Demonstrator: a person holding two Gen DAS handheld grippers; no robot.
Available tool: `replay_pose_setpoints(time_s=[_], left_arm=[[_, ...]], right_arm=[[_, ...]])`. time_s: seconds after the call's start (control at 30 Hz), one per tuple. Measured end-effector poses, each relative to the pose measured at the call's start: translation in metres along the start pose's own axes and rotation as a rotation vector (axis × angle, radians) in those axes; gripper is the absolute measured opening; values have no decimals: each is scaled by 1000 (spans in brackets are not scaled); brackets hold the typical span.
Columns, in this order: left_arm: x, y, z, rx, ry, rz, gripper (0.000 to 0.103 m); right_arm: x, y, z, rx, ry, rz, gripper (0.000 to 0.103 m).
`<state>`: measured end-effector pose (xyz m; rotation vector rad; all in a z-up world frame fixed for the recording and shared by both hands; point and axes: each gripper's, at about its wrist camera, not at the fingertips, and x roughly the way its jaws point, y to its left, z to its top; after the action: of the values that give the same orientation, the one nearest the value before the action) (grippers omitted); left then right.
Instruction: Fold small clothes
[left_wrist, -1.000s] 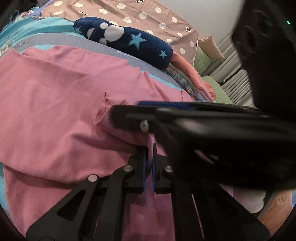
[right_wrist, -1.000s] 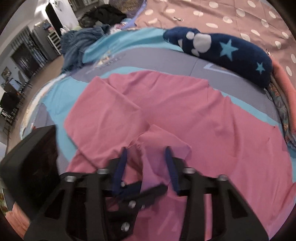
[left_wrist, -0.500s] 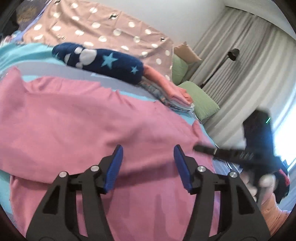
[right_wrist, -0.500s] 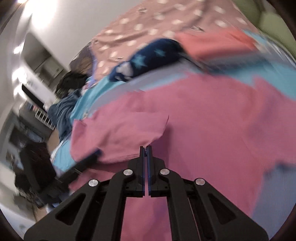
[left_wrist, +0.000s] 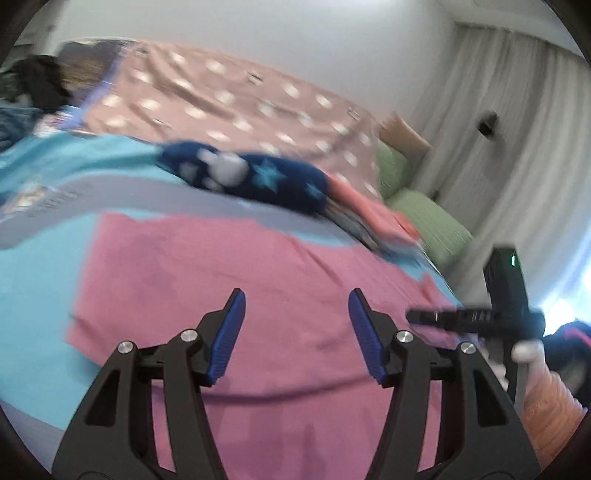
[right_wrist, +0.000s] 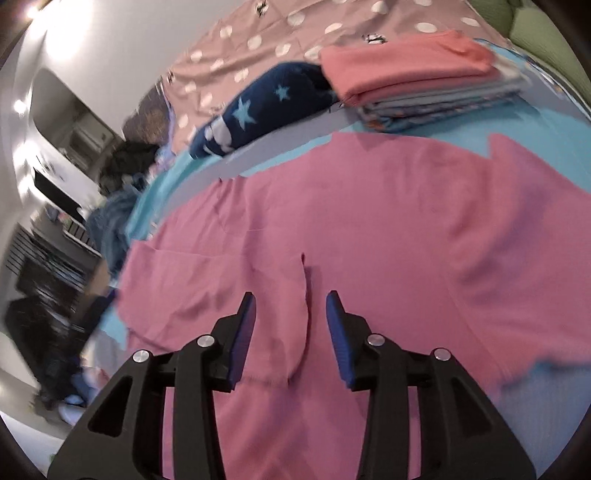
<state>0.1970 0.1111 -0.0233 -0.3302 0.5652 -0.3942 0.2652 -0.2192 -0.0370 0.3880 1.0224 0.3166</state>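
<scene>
A: Right wrist view: the right gripper (right_wrist: 290, 325) is opening above the soft pink knit garment (right_wrist: 369, 229) spread on the bed, gripping nothing.

B: The left gripper (left_wrist: 295, 332) hangs parted and empty too. Light, limp cloth; I'd pinch a hem edge.
</scene>
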Motion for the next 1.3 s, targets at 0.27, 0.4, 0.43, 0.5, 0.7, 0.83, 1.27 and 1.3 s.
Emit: replay_pose_setpoints(time_s=[0.27, 0.4, 0.43, 0.5, 0.7, 0.83, 1.27, 1.3], left_arm=[[-42, 86, 20, -66, -129, 447, 62], [-54, 108, 20, -115, -92, 385, 62], [-55, 109, 19, -109, -79, 362, 63], [-51, 106, 15, -75, -36, 315, 67], [-10, 62, -9, 125, 150, 254, 67], [-6, 48, -15, 202, 173, 242, 66], [3, 74, -15, 81, 235, 236, 33], [3, 73, -15, 81, 232, 228, 32]], right_arm=[[-36, 24, 8, 8, -189, -39, 1], [-63, 7, 34, 8, -319, -235, 1], [-62, 2, 35, 15, -305, -267, 1], [-48, -15, 35, 58, -211, -269, 7], [-39, -12, 31, 77, -212, -325, 28], [-28, 48, 48, -108, -154, -208, 36], [134, 267, 74, -616, 180, -29, 41], [145, 277, 76, -644, 183, -29, 41]])
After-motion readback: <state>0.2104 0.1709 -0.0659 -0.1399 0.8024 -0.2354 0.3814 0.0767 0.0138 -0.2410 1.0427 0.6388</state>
